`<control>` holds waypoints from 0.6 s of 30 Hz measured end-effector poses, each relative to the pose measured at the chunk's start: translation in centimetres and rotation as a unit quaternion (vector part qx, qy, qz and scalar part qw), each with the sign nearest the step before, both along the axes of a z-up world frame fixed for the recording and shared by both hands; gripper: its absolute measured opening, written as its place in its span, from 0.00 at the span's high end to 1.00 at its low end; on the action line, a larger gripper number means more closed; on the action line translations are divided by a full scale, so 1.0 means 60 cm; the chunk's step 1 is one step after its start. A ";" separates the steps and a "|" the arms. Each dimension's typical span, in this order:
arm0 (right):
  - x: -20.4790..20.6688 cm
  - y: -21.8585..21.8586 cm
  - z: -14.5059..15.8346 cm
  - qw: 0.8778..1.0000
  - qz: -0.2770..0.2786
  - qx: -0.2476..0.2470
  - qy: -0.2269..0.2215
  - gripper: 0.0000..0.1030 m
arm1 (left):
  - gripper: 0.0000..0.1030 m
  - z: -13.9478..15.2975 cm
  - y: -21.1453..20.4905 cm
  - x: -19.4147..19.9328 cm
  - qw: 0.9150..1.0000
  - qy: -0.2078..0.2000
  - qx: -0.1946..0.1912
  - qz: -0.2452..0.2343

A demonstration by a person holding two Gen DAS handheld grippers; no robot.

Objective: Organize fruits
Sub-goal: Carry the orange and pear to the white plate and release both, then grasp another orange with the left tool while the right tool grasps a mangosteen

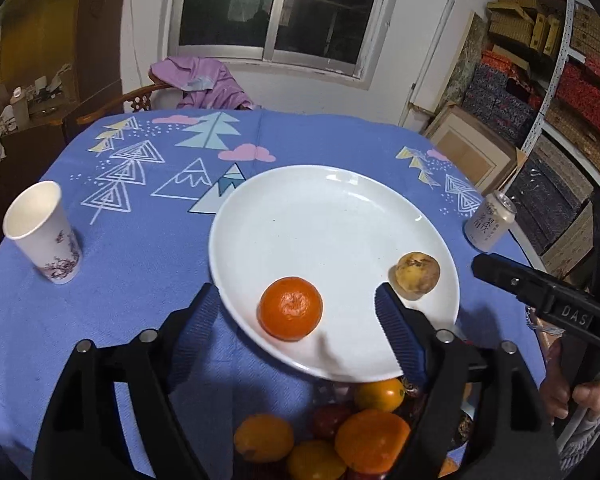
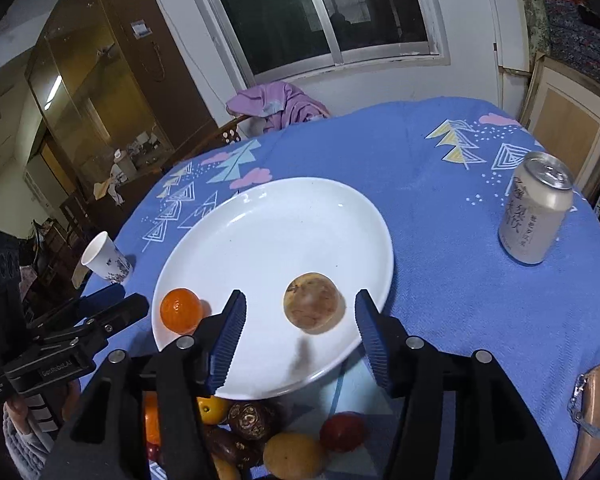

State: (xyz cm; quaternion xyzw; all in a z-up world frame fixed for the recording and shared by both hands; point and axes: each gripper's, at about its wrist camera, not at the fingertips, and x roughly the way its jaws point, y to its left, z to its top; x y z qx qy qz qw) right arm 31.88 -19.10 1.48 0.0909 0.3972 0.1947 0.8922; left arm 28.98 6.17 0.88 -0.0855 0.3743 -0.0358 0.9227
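Note:
A white plate [image 1: 340, 200] [image 2: 280, 224] lies on the blue tablecloth. On its near part sits an orange [image 1: 291, 308] [image 2: 180, 310], and to its right a yellow-brown round fruit [image 1: 416, 276] [image 2: 314, 303], slightly blurred in the right wrist view. My left gripper [image 1: 296, 314] is open, its blue pads on either side of the orange with gaps. My right gripper [image 2: 300, 304] is open around the yellow-brown fruit and its pads do not touch it. More fruits [image 1: 360, 436] [image 2: 292, 452] lie heaped in front of the plate, under both grippers.
A paper cup [image 1: 44, 232] [image 2: 104, 258] stands at the left of the table and a drink can [image 1: 488, 220] [image 2: 536, 208] at the right. A brown pouch [image 2: 596, 412] lies near the right edge. A chair with purple cloth [image 1: 204, 80] stands behind the table.

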 end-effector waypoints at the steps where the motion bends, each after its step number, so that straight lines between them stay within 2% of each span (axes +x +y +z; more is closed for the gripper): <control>1: -0.012 -0.010 0.006 1.000 -0.003 0.002 -0.008 0.40 | 0.15 0.004 0.005 -0.019 1.000 -0.009 0.005 0.008; 3: -0.046 -0.034 0.013 1.000 -0.014 0.007 -0.027 0.38 | 0.11 0.005 0.020 -0.060 0.999 -0.024 0.009 0.026; 6: -0.088 -0.072 0.003 0.999 -0.036 0.021 -0.033 0.30 | 0.10 -0.011 0.036 -0.105 0.999 -0.022 -0.001 0.042; 8: -0.108 -0.099 -0.012 0.998 -0.050 0.041 -0.022 0.28 | 0.10 -0.025 0.035 -0.126 0.999 -0.017 -0.008 0.044; 11: -0.126 -0.130 -0.037 0.996 -0.068 0.063 0.001 0.26 | 0.10 -0.040 0.005 -0.148 1.000 -0.016 0.001 0.020; 14: -0.133 -0.147 -0.049 0.993 -0.079 0.081 0.012 0.24 | 0.10 -0.046 -0.046 -0.160 0.999 -0.029 0.041 -0.012; 16: -0.131 -0.151 -0.053 0.992 -0.085 0.087 0.016 0.22 | 0.10 -0.048 -0.079 -0.165 0.995 -0.050 0.086 -0.023; 18: -0.128 -0.146 -0.057 0.992 -0.084 0.091 0.026 0.21 | 0.10 -0.052 -0.098 -0.165 0.991 -0.058 0.113 -0.033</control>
